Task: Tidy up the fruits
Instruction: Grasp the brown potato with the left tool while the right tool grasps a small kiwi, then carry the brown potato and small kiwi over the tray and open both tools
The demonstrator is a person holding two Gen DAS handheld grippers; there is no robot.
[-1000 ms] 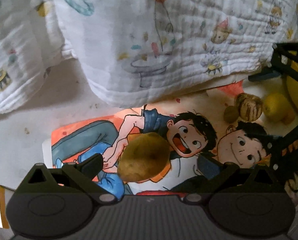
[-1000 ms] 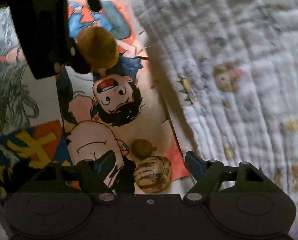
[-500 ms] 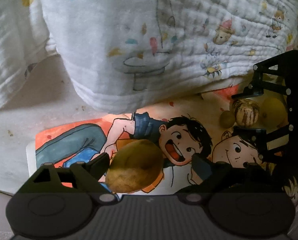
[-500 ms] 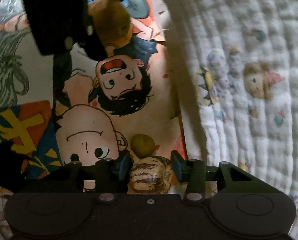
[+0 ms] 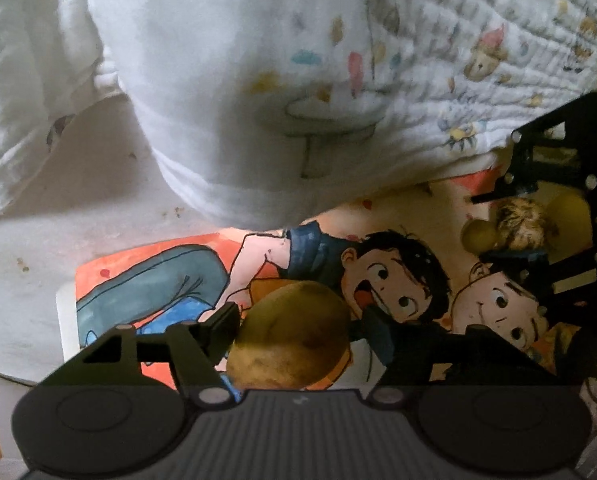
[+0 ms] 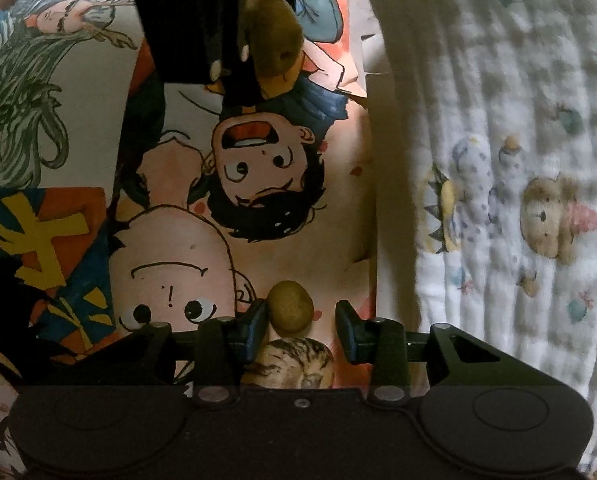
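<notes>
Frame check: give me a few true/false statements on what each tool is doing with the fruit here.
1. A brown fruit sits between the left tool fingers. True.
2. The right tool is shut tight on nothing. False: it brackets the striped fruit, with a gap on one side.
3. A small round fruit lies just beyond the striped one. True.
4. The fruits lie on the blanket. False: they are on the cartoon print.

Quilted cotton blanket (image 5: 258, 80); matt printed cartoon sheet (image 6: 298, 200); matt black plastic tongs (image 5: 298, 332); rough-skinned brown fruit (image 5: 290, 336).
</notes>
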